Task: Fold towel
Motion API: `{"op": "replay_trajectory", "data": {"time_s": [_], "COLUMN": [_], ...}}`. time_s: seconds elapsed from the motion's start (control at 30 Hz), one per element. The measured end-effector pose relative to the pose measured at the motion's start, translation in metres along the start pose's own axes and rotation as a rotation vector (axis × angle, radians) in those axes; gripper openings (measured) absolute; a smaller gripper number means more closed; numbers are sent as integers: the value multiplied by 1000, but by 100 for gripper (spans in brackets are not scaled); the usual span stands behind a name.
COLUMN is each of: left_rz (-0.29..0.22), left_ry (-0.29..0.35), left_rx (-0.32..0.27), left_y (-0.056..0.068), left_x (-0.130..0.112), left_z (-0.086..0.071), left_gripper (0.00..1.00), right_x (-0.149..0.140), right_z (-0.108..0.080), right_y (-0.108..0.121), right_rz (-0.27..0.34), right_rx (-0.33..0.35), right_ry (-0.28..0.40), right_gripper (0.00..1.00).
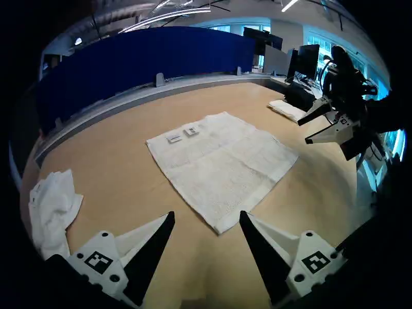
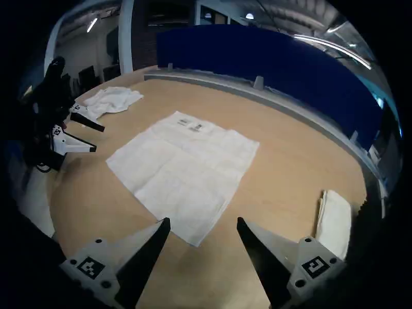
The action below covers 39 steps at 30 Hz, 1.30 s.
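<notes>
A white towel point(image 1: 221, 165) lies spread flat on the wooden table point(image 1: 129, 154), with two small labels near its far edge. My left gripper point(image 1: 207, 221) hovers open just short of the towel's near corner, nothing between its fingers. In the left gripper view the right gripper point(image 1: 308, 131) hangs open at the far right, past the towel's right side. In the right gripper view the same towel point(image 2: 183, 167) lies ahead, and my right gripper point(image 2: 202, 226) stands open above its near corner. The left gripper point(image 2: 95, 138) is at the far left there, open.
A crumpled white cloth point(image 1: 51, 208) lies at the table's left edge, and is seen as the crumpled cloth point(image 2: 112, 99) at the back left. A folded white towel point(image 1: 287, 109), also the folded towel point(image 2: 333, 222), lies to the right. A blue partition point(image 1: 144, 62) lines the far edge.
</notes>
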<state>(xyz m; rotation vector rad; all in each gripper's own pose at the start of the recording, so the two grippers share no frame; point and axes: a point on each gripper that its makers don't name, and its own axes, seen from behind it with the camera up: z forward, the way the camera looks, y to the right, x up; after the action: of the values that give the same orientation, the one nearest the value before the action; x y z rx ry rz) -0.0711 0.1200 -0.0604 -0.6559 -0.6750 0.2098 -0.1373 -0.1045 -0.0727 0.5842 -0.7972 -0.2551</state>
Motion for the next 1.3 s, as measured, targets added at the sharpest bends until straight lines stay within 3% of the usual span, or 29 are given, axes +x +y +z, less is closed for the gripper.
{"op": "replay_trajectory", "data": {"time_s": [0.47,0.8,1.0,1.23,1.3], "left_rz": [-2,29,14,-13,-12], "left_ry": [-47,-88,-127,-137,-139], "left_rx": [-24,-25,-36,-25,-22], "left_y": [8,10,16,18,19], "left_x": [-20,-31,-39,-41,-42], "left_z": [22,33,35,38,38], "left_gripper": [93,91,75,59,55], "right_x": [-25,-45,-51,-56,-56], "right_z": [15,22,23,25,25], "right_y": [-3,-9,-13,-13,-13], "right_rz": [2,15,27,20,23], "right_rx": [4,30,39,36,33], "right_ry": [-42,-83,-95,-108,-106], "right_gripper": [98,83,79,51,48]}}
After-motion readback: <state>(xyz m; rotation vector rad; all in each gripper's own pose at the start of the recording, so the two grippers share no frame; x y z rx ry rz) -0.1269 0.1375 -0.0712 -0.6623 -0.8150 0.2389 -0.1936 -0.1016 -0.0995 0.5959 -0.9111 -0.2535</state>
